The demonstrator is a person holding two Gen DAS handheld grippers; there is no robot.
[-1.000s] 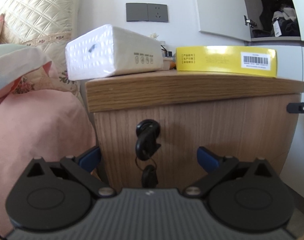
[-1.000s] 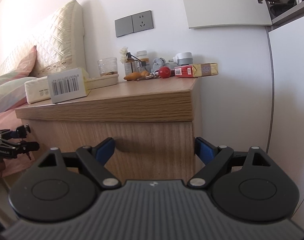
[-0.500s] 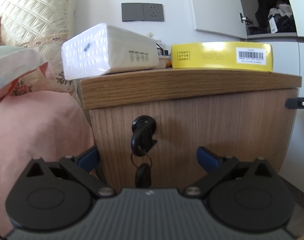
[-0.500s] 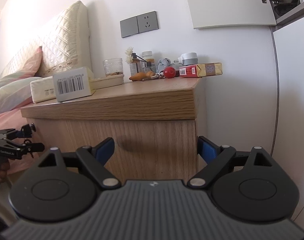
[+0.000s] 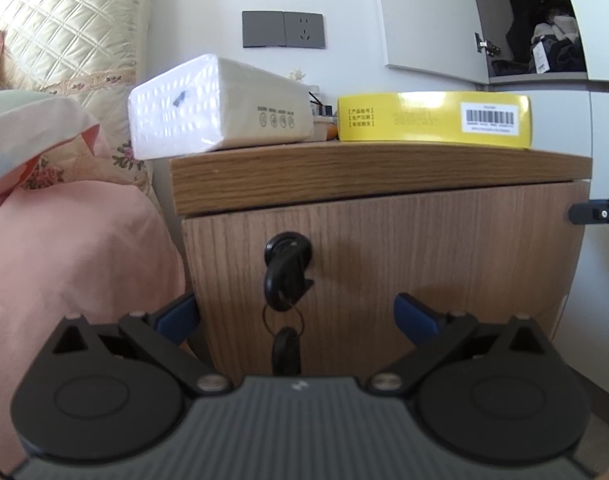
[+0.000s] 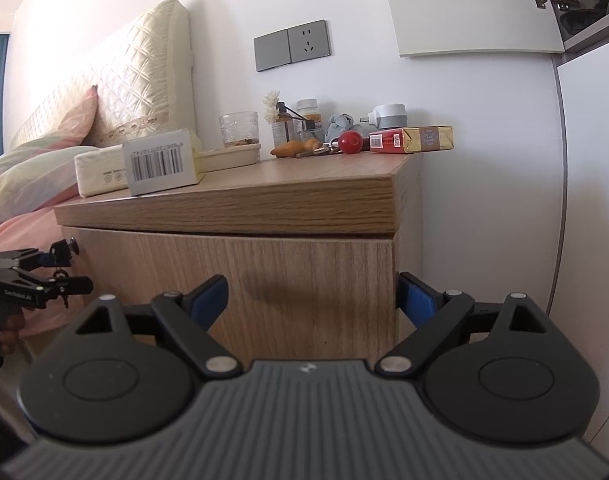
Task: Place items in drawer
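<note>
Facing the closed drawer (image 5: 384,264) of a wooden nightstand, the left gripper (image 5: 296,314) is held with fingers spread wide on either side of the key (image 5: 286,276) in its lock. The right gripper (image 6: 310,294) is likewise open and empty. A tissue pack (image 5: 220,108) and a yellow box (image 5: 432,120) rest on the worktop (image 6: 304,176).

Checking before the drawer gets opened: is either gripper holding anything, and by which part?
Nothing held. The left gripper and right gripper are both open, short of the drawer front.

White wall (image 6: 464,92) with grey socket (image 5: 283,29), quilted headboard (image 5: 64,28), pink bedding (image 5: 64,260).
</note>
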